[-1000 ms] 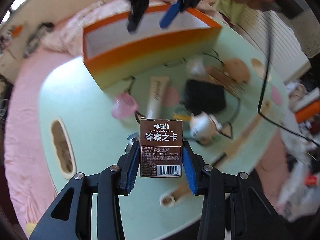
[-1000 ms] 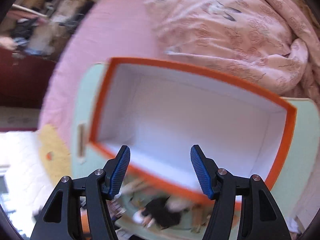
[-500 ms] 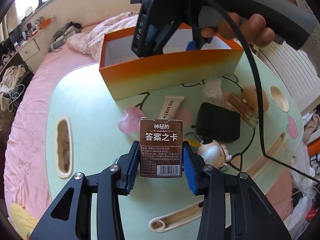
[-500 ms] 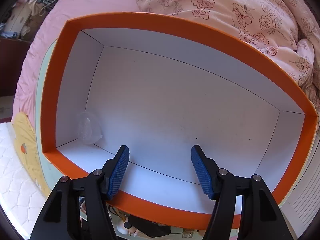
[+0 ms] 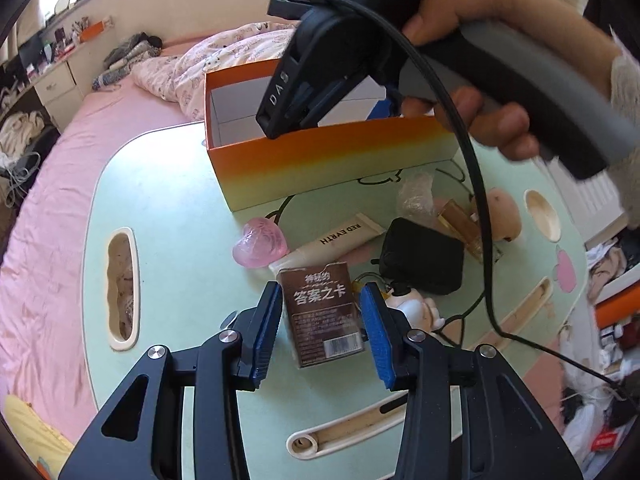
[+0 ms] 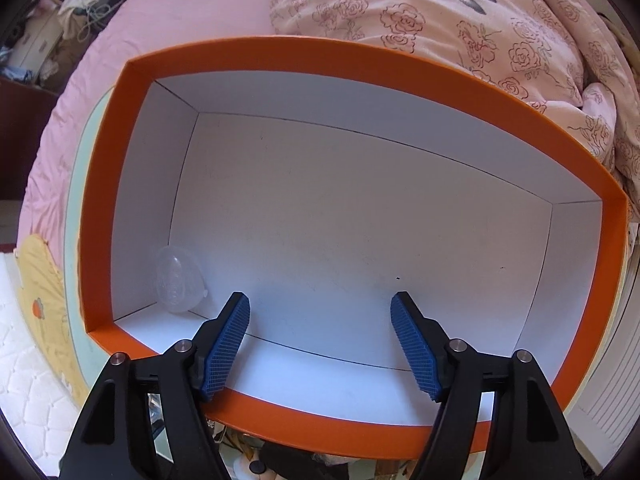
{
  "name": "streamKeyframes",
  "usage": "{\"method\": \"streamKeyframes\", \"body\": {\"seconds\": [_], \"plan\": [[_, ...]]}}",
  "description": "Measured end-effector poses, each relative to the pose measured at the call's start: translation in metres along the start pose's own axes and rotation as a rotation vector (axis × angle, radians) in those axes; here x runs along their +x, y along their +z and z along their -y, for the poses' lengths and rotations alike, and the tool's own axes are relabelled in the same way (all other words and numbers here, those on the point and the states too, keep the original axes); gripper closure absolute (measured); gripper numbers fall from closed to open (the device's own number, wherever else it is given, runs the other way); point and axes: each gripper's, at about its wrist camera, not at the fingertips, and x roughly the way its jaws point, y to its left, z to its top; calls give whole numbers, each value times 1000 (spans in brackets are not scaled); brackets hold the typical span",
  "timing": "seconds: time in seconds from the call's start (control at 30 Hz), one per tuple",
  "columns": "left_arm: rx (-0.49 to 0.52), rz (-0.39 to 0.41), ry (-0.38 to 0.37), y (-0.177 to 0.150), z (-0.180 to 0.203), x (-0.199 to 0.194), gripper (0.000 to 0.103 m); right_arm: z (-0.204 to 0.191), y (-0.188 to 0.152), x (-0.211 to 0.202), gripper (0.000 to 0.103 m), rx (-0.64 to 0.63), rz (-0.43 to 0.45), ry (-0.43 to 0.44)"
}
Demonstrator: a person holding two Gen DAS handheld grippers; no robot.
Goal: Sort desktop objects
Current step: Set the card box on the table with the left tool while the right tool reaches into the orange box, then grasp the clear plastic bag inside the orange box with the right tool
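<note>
My left gripper [image 5: 322, 326] is open, its pads clear of a brown card box [image 5: 323, 314] that lies tilted between them on the green table [image 5: 176, 240]. The orange box [image 5: 332, 160] stands at the table's far side. My right gripper [image 6: 320, 344] is open and empty over its white inside [image 6: 360, 220]; it shows in the left wrist view [image 5: 340, 96] held by a hand. A clear plastic shell [image 6: 178, 280] lies in the box's left corner.
Near the card box lie a pink heart [image 5: 260, 242], a cream tube [image 5: 336, 236], a black pouch [image 5: 422, 256], a white figurine [image 5: 412, 306], a gold bottle [image 5: 460, 224] and crumpled wrap [image 5: 416, 196]. A cable [image 5: 480, 220] hangs across them. A pink bed [image 5: 48, 200] surrounds the table.
My left gripper has opened and let go of the brown card box, which now sits tilted. My right gripper has moved deeper over the orange box.
</note>
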Motion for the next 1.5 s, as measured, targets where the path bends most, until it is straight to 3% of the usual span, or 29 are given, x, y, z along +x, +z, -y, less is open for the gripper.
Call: {"method": "streamKeyframes", "body": {"seconds": [0.37,0.63,0.83,1.1,1.23,1.37,1.5], "plan": [[-88,30,-14,6,-19,-12,61,7,11,-22,30,-1,20,3],[-82,33,-22,12,-17,-13,60,12,22,-39,30,5,30,10],[-115,37,-46,13,-27,-18,60,5,35,-62,33,9,55,89],[-178,85,-14,13,-55,-36,60,-28,-1,-16,33,-20,19,197],[-199,69,-41,11,-63,-33,60,-39,-9,-1,34,-52,-27,260],[-202,49,-60,9,-65,-28,60,-51,-3,27,34,-108,-40,213],[-199,46,-60,9,-63,-29,60,-60,-2,34,31,-151,5,14]]}}
